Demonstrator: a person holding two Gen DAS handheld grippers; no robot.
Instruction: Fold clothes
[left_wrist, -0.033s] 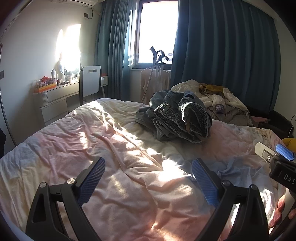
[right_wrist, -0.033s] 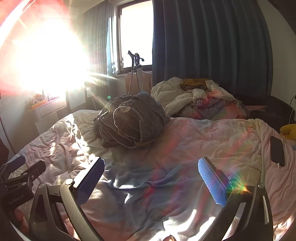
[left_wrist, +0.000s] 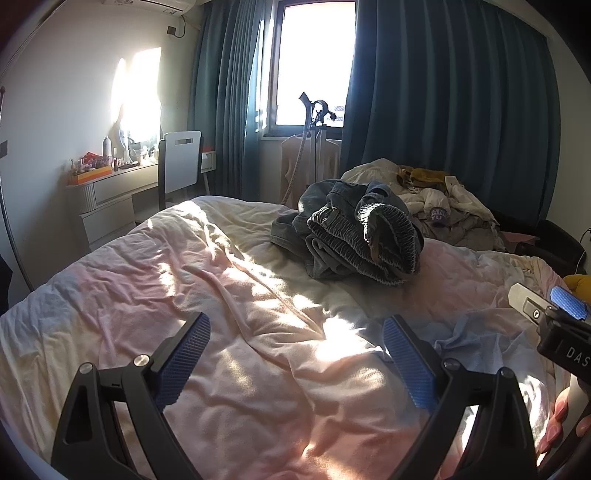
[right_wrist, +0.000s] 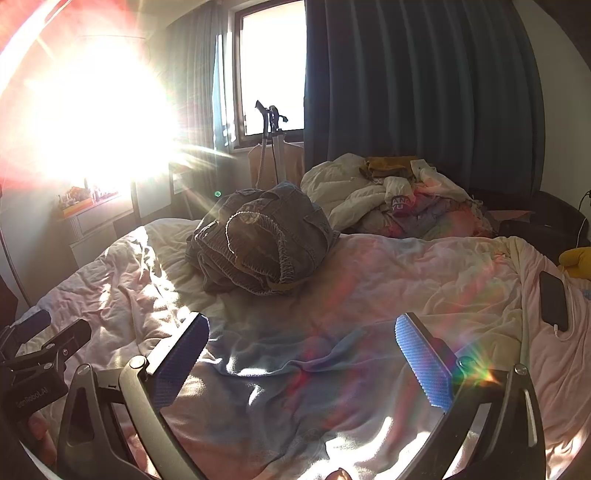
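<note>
Both tongs spread, nothing pinched: left gripper (left_wrist: 295, 354) & right gripper (right_wrist: 301, 354) hover low over the bed's (left_wrist: 122, 288) near edge, aimed fwd, level. Grey trousers (right_wrist: 258, 247) bunched mid-bed, well apart from both. Prob next: reach in, pinch waistband w/ both, pull flat before folding.

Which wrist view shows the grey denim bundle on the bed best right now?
The left wrist view: the grey denim bundle is evenly lit and sharp. The right wrist view also shows it whole, but sun flare washes over its left side.
</note>
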